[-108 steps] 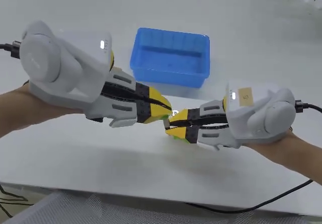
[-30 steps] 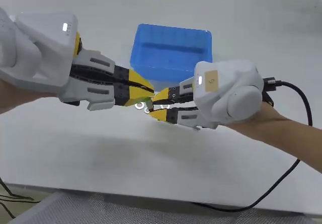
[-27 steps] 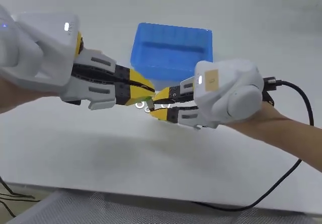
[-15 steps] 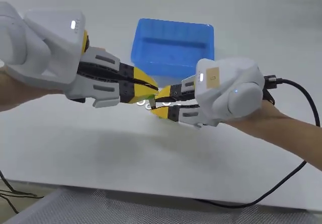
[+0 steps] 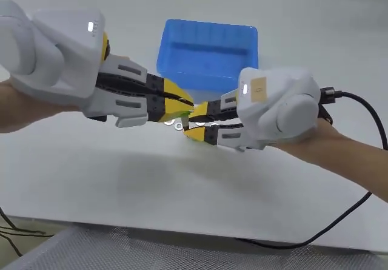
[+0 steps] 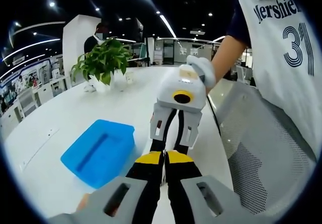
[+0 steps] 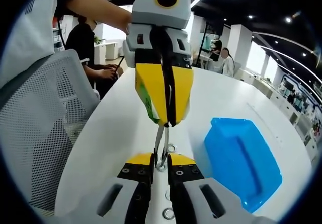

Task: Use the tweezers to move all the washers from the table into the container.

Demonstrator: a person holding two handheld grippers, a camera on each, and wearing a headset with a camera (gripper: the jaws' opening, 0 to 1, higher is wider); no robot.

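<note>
The washers (image 7: 172, 147) lie on the table (image 7: 108, 148), one at the tips of the tweezers (image 7: 161, 142), the container (image 7: 241, 156) at their 3 o'clock. The left gripper (image 7: 166, 119) is clamped on the tweezers; the right gripper (image 7: 160, 158) has its jaws nearly together astride the legs, pressing or not I cannot tell. An off-centre squeeze could flick the washer away. The right gripper view gives those tips plainly; the head view puts the container at 12 o'clock

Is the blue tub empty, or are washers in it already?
Empty, as far as shows: the blue container's visible floor is bare, and washers lie outside it on the table.
</note>
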